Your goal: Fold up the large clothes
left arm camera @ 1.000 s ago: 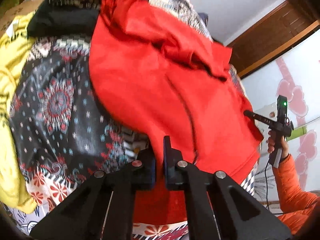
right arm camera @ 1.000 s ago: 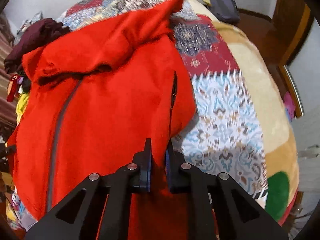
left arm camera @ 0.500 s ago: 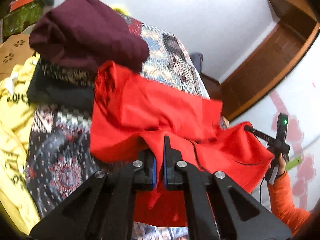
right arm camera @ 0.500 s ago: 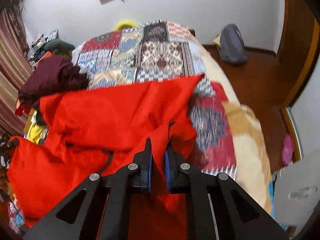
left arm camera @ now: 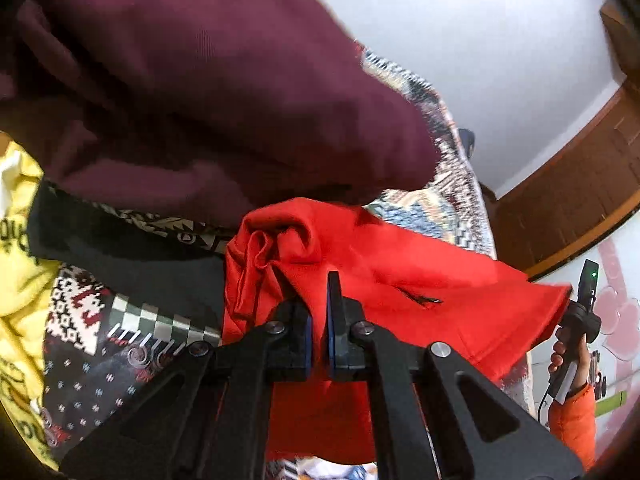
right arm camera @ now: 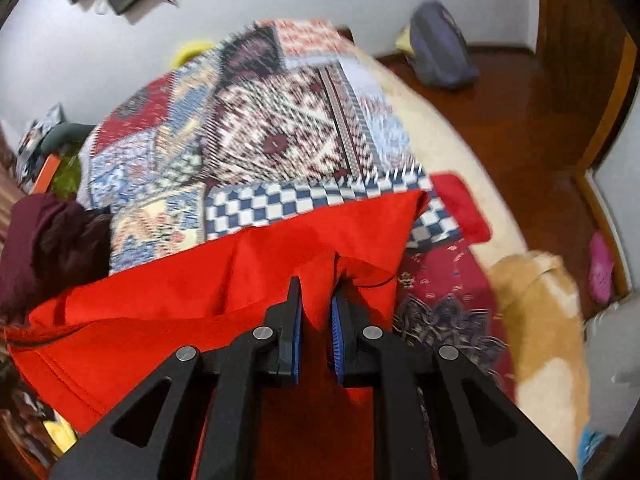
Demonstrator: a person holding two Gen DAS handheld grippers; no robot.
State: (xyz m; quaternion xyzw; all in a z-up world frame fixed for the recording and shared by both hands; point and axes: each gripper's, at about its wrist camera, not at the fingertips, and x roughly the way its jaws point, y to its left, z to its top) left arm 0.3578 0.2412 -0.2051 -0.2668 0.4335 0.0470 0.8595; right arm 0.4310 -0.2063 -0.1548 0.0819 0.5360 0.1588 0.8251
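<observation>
One red jacket [right arm camera: 168, 320] lies spread over the patchwork bedspread [right arm camera: 280, 128], pinched at two points: the left gripper [left arm camera: 318, 320] and the right gripper [right arm camera: 316, 320] are each clenched on a fold of its fabric, both angled downward. Only the left view shows the maroon garment [left arm camera: 192, 92] up close, one yellow cloth [left arm camera: 20, 292], and the person's right hand [left arm camera: 568, 356] gripping its handle. Only the right view shows the wooden floor [right arm camera: 532, 120].
</observation>
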